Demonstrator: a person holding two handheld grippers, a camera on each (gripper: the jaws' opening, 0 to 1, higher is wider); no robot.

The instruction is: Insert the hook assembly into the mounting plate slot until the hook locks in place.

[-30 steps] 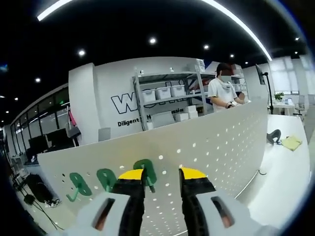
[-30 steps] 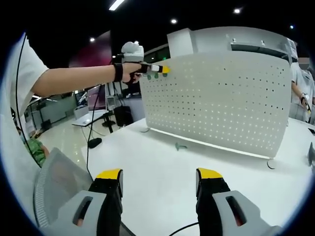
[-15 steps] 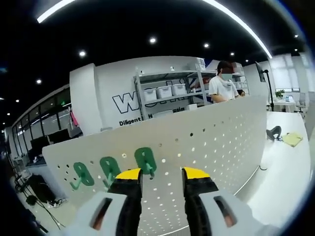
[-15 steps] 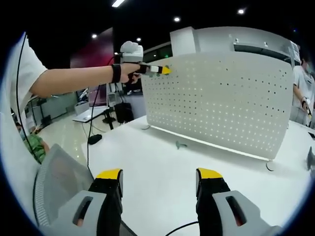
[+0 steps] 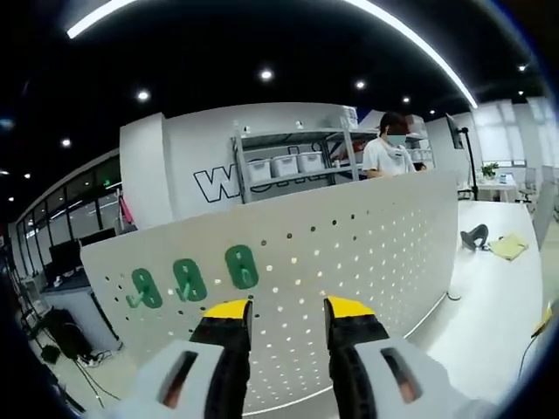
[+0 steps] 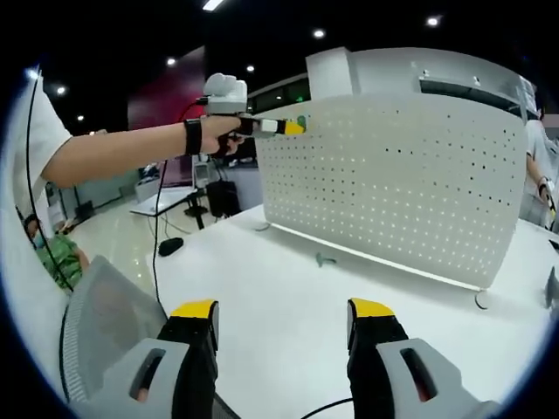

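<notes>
I take the white perforated mounting plate as my landmark; it stands upright on the white table. Three green hooks sit in a row on its upper part, the nearest one just above the yellow tips of my left gripper. That gripper's jaws stand apart with nothing between them, a little off the plate, so I judge this hook seated and let go.

My right gripper hovers low over the table, well apart from the plate, its jaws also spread and empty. From it I see my left gripper at the plate's upper corner. One more small green hook lies on the table near the plate's foot.

If I am to check the lock, I should keep the left jaws square to the plate and avoid brushing the hook sideways, since a nudge could lift it out of its slot. Whether its tab has fully caught I cannot tell from here. I keep plate and hooks in sight, and I would approach the loose hook from above.
</notes>
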